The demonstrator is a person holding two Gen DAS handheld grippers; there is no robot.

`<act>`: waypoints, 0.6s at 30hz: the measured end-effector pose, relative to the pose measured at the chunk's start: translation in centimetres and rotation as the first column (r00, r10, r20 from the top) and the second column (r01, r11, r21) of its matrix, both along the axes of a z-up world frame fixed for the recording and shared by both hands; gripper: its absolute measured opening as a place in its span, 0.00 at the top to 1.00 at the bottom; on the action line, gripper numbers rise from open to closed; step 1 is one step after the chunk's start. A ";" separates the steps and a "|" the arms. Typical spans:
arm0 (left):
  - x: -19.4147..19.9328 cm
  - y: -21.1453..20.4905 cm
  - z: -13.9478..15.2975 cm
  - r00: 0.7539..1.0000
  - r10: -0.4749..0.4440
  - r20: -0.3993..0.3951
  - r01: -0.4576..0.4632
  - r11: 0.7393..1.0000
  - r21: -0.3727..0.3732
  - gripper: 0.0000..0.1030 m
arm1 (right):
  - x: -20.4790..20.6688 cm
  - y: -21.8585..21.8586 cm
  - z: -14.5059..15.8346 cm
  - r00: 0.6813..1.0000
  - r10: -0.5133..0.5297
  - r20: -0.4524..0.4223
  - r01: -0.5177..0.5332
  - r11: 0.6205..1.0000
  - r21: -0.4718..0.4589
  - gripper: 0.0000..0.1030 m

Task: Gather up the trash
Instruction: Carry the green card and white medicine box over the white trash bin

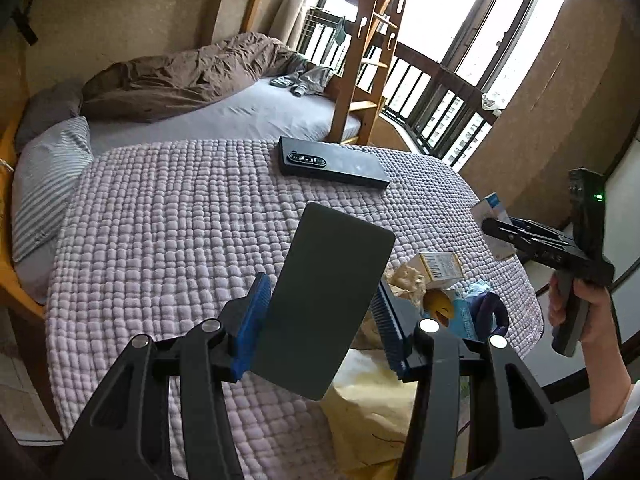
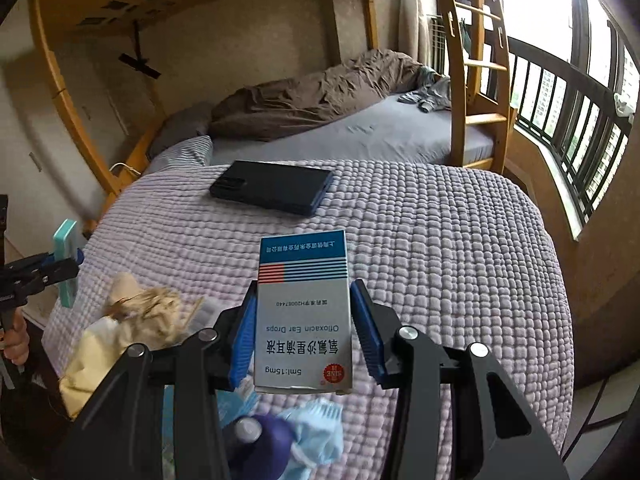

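Note:
My left gripper (image 1: 320, 312) is shut on a flat green slab (image 1: 332, 280), held tilted above the lilac quilt (image 1: 180, 220). From the right wrist view that slab (image 2: 66, 264) shows a mint edge at the far left. My right gripper (image 2: 303, 298) is shut on a white and blue ear drops box (image 2: 304, 320), lifted off the quilt (image 2: 440, 260). In the left wrist view the ear drops box (image 1: 490, 208) hangs at the right in the right gripper (image 1: 504, 236). Crumpled brown paper (image 2: 148, 312), a blue face mask (image 2: 316, 428) and a small barcode box (image 1: 440, 266) lie below.
A black phone (image 1: 332, 162) (image 2: 272, 186) lies at the quilt's far side. A yellow paper bag (image 1: 372, 408) and a purple bottle (image 2: 264, 444) sit near me. Behind are a bunk bed with a wooden ladder (image 1: 368, 60) and a brown duvet (image 2: 312, 96). A window railing (image 2: 580, 128) runs on the right.

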State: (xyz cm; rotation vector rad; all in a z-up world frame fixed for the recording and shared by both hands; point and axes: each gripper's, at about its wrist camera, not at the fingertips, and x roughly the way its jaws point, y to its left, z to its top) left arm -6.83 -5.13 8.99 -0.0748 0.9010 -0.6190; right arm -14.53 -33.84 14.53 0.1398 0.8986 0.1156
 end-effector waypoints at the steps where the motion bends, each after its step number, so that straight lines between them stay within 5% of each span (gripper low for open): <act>1: -0.4 -0.2 0.2 1.000 0.004 0.005 -0.004 1.000 0.007 0.49 | -0.4 0.1 0.3 1.000 0.003 0.004 -0.003 1.000 0.002 0.57; 18: -7.7 -4.4 2.2 0.997 -0.032 0.074 0.026 0.996 0.087 0.49 | -9.5 3.3 3.8 0.995 0.068 0.066 -0.069 0.998 0.005 0.57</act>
